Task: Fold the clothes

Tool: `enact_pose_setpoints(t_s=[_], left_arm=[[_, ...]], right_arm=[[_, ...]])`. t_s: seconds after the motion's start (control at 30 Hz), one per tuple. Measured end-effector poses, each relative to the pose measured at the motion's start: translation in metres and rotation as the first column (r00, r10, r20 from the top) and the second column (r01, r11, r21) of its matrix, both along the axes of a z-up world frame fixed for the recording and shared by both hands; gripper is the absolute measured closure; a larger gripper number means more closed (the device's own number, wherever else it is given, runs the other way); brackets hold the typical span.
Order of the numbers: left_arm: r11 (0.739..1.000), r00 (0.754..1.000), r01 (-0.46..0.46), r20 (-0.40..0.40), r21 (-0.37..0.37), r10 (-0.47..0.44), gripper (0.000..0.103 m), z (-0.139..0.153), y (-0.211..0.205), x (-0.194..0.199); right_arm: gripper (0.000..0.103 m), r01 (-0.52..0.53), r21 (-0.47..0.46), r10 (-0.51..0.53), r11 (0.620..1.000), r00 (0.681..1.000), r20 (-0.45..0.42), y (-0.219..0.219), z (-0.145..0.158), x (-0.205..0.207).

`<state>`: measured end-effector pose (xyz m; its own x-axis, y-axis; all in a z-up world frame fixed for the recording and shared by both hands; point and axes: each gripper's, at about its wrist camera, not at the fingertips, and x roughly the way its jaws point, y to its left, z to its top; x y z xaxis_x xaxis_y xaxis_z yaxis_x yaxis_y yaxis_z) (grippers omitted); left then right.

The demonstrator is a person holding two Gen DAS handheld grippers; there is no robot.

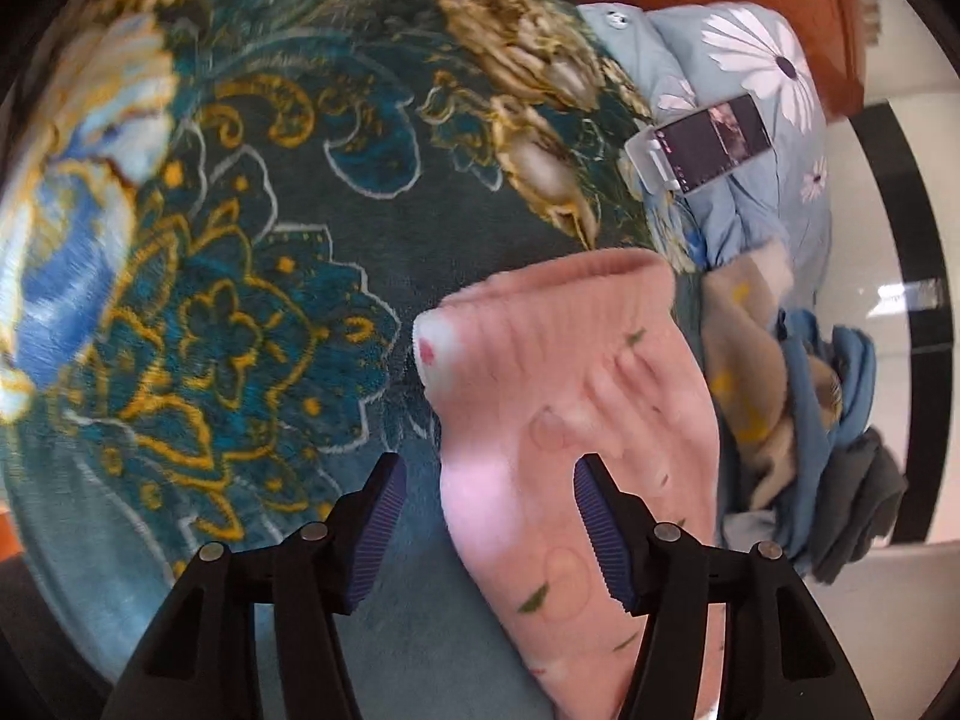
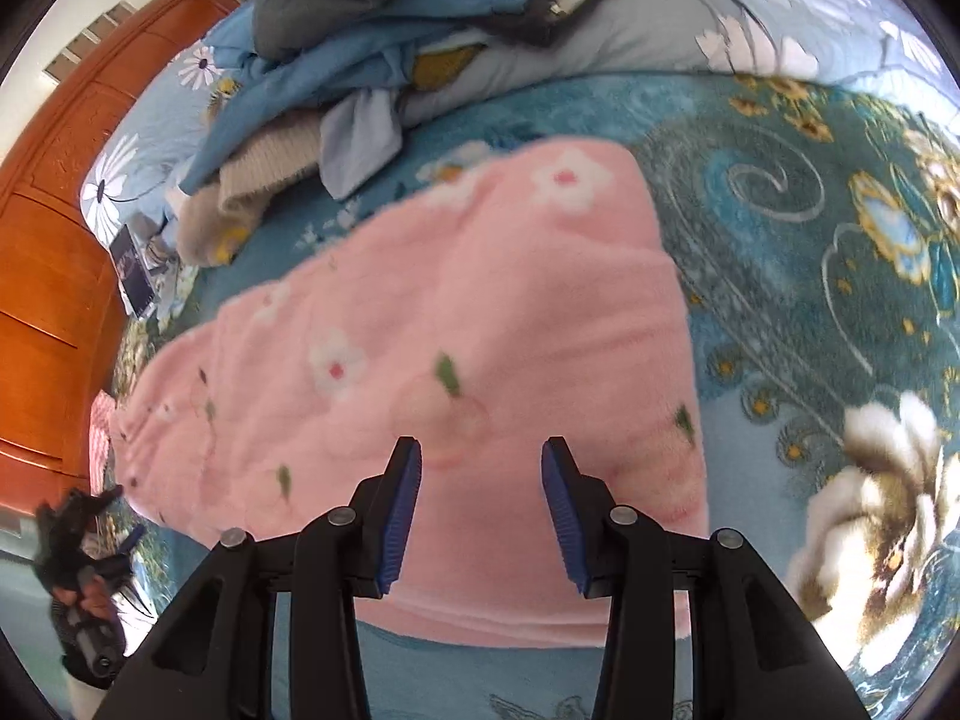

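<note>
Hovering with jaws apart and empty, left gripper [image 1: 489, 531] at one end and right gripper [image 2: 480, 510] over the middle of the pink garment [image 2: 456, 330], spread flat on the teal blanket [image 2: 780, 228], probably for folding, beside the clothes pile [image 2: 372, 48].

Pink fleece garment [image 2: 480, 324] with white flowers and green leaves, folded flat, lying on teal floral blanket [image 2: 780, 228], ribbed cuff end [image 1: 558, 282] showing

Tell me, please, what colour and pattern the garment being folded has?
The pink fleece garment has small white flowers and green leaves, clearest in the right wrist view.
</note>
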<state>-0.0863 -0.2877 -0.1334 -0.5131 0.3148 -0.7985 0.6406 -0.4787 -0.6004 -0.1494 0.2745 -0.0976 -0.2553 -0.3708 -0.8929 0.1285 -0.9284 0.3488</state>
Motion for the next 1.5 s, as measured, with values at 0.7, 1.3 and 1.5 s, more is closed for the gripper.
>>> enact_pose_setpoints(t_s=[0.7, 1.3, 1.5], left_arm=[[0.994, 0.991, 0.084, -0.102, -0.067, -0.09, 0.084, -0.003, -0.004, -0.051], [0.663, 0.575, 0.599, -0.335, -0.449, -0.746, 0.085, 0.177, 0.325, -0.065], [0.521, 0.495, 0.724, -0.185, -0.452, -0.849, 0.085, 0.128, 0.411, -0.034]], right_arm=[[0.059, -0.053, -0.027, 0.053, 0.998, 0.999, 0.008, -0.054, 0.012, -0.007], [0.059, 0.17, -0.166, -0.171, 0.971, 0.985, 0.01, 0.074, 0.017, 0.017], [0.059, 0.251, -0.154, -0.252, 0.956, 0.968, 0.01, 0.125, 0.012, 0.026]])
